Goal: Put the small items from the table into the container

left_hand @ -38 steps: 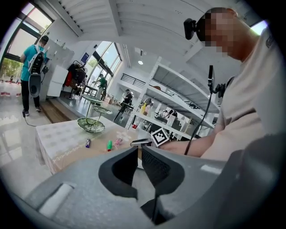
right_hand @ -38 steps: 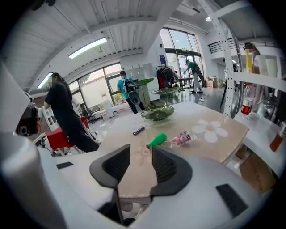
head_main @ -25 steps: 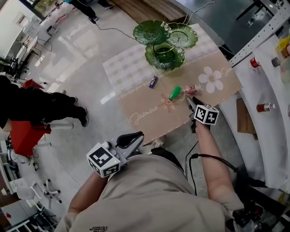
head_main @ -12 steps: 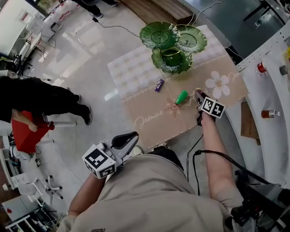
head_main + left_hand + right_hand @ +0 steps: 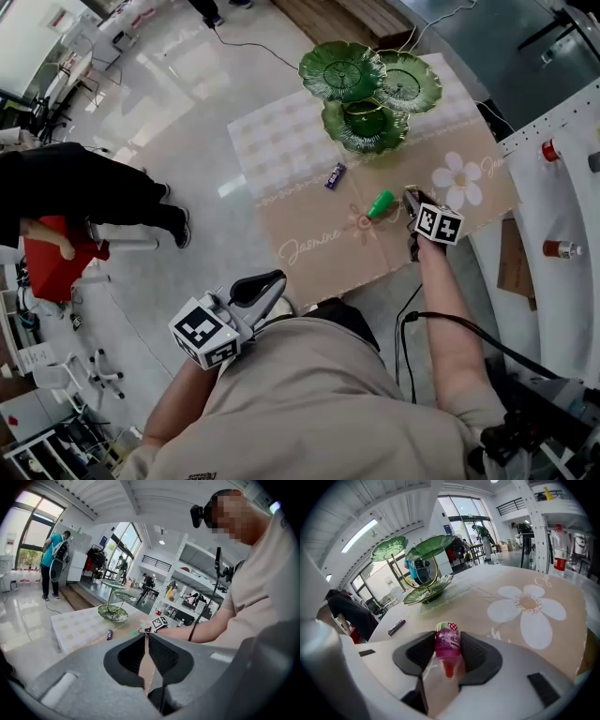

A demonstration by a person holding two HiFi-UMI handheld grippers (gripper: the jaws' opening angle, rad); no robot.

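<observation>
The task is only just getting started. The 3-tier green dish stand [image 5: 375,148], which I am taking to be the container, is standing at the far end of the desk [image 5: 281,141], and no small item is showing on any of its dishes. 3 items are still waiting outside it. The purple bar [image 5: 335,175] is lying on the cloth just in front of the stand, and the green item [image 5: 380,203] is lying nearer the person, beside the right gripper [image 5: 411,197].

The right gripper is reaching down to the desk, with the pink packet [image 5: 446,641] sitting between its jaws. Both pads are lying against the packet's sides, so it appears to be pinching it. The packet is still looking low, at desk level, so it is probably not being lifted yet.

The left gripper [image 5: 272,281] is hanging back near the person's body, well away from the desk, with its jaws pressed together and nothing in them.

So 0 items are in the container, 1 is being picked up, and 2 are untouched.
</observation>
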